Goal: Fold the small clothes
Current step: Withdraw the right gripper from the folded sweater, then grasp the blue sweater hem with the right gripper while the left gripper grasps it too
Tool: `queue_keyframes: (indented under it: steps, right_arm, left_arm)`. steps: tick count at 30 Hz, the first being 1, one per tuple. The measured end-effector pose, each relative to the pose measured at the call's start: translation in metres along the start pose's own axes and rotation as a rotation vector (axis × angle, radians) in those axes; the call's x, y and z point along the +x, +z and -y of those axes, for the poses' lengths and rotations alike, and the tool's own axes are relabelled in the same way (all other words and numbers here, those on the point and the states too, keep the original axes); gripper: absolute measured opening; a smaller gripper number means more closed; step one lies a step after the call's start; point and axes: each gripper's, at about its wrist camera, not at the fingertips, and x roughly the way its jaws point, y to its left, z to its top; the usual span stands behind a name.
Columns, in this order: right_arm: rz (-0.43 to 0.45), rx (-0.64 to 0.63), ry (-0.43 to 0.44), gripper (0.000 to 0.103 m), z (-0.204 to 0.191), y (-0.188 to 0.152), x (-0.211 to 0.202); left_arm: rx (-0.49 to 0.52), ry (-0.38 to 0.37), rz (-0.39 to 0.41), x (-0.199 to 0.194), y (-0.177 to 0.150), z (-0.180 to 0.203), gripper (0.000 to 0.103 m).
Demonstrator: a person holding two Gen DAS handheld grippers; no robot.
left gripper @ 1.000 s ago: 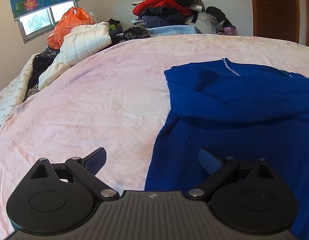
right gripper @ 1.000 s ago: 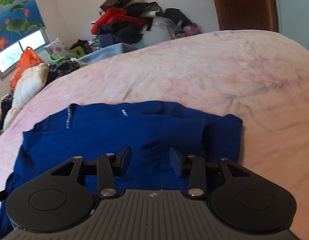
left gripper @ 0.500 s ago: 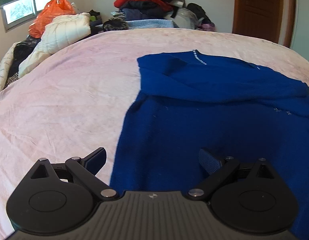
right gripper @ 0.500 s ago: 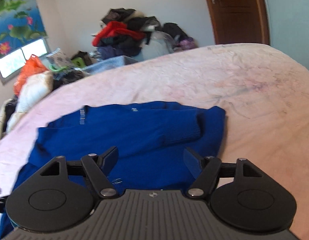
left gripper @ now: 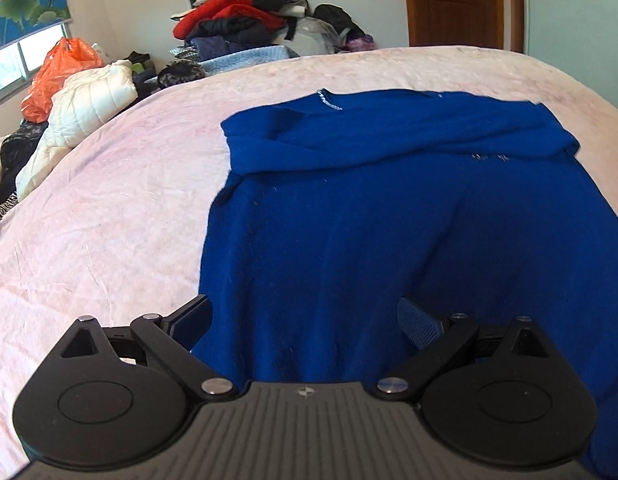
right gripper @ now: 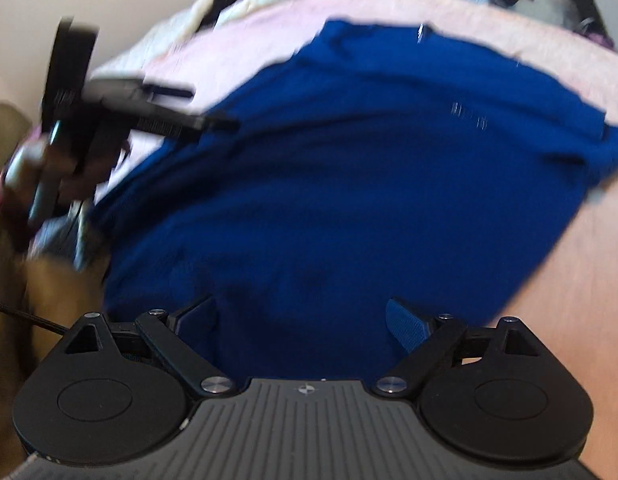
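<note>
1. Here the royal-blue knitted sweater with a beaded neckline (left gripper: 389, 208) lies spread flat on the bed covered by a pale pink crinkled sheet (left gripper: 109, 208), neckline toward the far side and hem toward the person, which leaves the near edge the easiest part to reach.
2. A sleeve appears already laid across the chest as a thick band just below the neckline, so the body now seems ready for a lengthwise fold.
3. The left gripper (left gripper: 305, 320) hangs over the sweater's near left corner with its fingers (left gripper: 193, 316) spread wide; one finger sits over the pink sheet and the other over blue cloth, straddling the side edge, and nothing is pinched between them.
4. The right gripper (right gripper: 305, 320) hovers above the near part of the same sweater (right gripper: 349, 184); its fingers (right gripper: 405, 328) have just been opening and now stand wide, with only cloth below them and nothing gripped.
5. In the blurred right view the left gripper (right gripper: 213, 122) shows at the sweater's left edge, carried by the person's hand (right gripper: 69, 172).
6. With both grippers empty and placed near the hem, the likely intent is to take the two lower corners together.
7. A heap of mixed garments (left gripper: 249, 20), a white quilted jacket (left gripper: 85, 108) and an orange plastic bag (left gripper: 57, 76) sit beyond the bed's far edge, well apart from the work.
</note>
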Motion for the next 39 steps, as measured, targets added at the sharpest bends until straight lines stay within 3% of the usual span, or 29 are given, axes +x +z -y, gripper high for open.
queue_keyframes:
  steps: [4, 10, 13, 16, 21, 25, 27, 30, 31, 34, 39]
  right_arm:
    - [-0.024, 0.013, -0.026, 0.096, -0.011, -0.032, -0.029]
    - [0.257, 0.383, 0.039, 0.095, 0.006, -0.055, -0.052]
    - [0.337, 0.478, 0.074, 0.092, 0.002, -0.058, -0.048]
    - [0.329, 0.38, 0.097, 0.091, -0.018, -0.042, -0.04]
    - [0.225, 0.13, 0.102, 0.09, -0.055, -0.012, -0.018]
    - [0.148, 0.018, 0.125, 0.087, -0.056, 0.005, -0.002]
    - [0.12, -0.014, 0.14, 0.078, -0.056, 0.012, 0.0]
    - [0.106, -0.062, 0.152, 0.048, -0.061, 0.017, 0.006]
    - [0.102, -0.074, 0.144, 0.03, -0.061, 0.016, 0.005]
    - [0.141, -0.075, 0.132, 0.011, -0.064, 0.01, -0.007]
    - [0.309, 0.063, 0.043, 0.007, -0.042, -0.001, -0.036]
  left_arm:
    - [0.038, -0.019, -0.007, -0.006, -0.006, 0.009, 0.1]
    - [0.054, -0.03, -0.018, -0.01, -0.008, 0.018, 0.1]
    - [0.053, -0.032, -0.021, -0.013, -0.01, 0.018, 0.1]
    - [0.049, -0.017, -0.026, -0.015, -0.013, 0.016, 0.1]
    - [0.019, -0.005, -0.044, -0.018, -0.019, 0.004, 0.1]
    - [0.002, 0.016, -0.05, -0.022, -0.023, -0.008, 0.1]
    - [-0.011, 0.028, -0.056, -0.023, -0.026, -0.016, 0.1]
    - [-0.03, 0.031, -0.074, -0.025, -0.03, -0.028, 0.1]
    - [-0.035, 0.029, -0.076, -0.026, -0.032, -0.033, 0.1]
    - [-0.057, 0.031, -0.088, -0.03, -0.039, -0.054, 0.1]
    - [-0.215, -0.026, -0.127, -0.029, -0.049, -0.097, 0.1]
